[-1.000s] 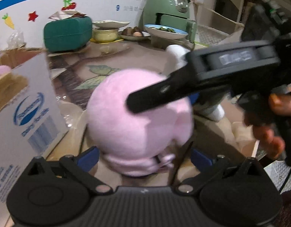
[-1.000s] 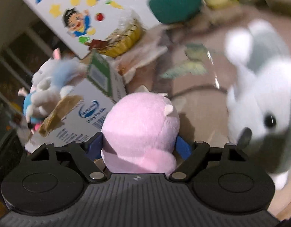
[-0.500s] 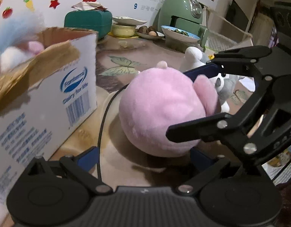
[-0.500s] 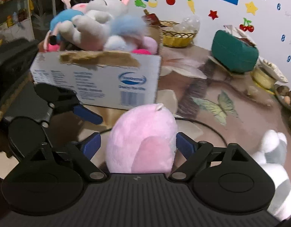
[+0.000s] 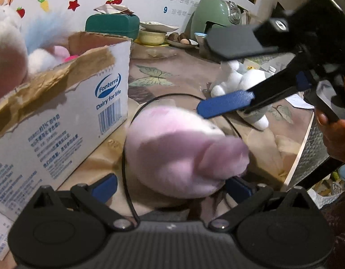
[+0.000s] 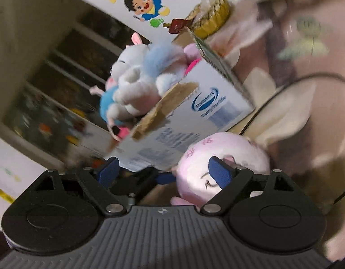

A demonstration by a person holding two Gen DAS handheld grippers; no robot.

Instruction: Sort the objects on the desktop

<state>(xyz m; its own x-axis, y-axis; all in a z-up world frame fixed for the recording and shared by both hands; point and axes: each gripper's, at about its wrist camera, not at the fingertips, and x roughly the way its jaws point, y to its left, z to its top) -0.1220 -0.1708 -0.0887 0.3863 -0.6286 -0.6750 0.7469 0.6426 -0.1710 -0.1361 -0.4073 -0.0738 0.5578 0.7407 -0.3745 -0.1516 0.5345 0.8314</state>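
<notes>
Pink plush toy (image 5: 183,150): on the table (image 5: 172,58), just right of the cardboard box (image 5: 60,112) holding stuffed animals (image 6: 136,78). Left gripper (image 5: 172,188): fingers spread wide either side of the toy, not pinching it. Right gripper (image 6: 165,172): released, above the toy; white plush (image 5: 241,83) lies beyond.

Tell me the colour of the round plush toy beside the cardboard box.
Pale pink plush toy, with small darker pink flower marks, clearest in the right wrist view.

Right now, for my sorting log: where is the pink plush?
The pink plush lies on the table between the left gripper fingers, just right of the cardboard box.
</notes>
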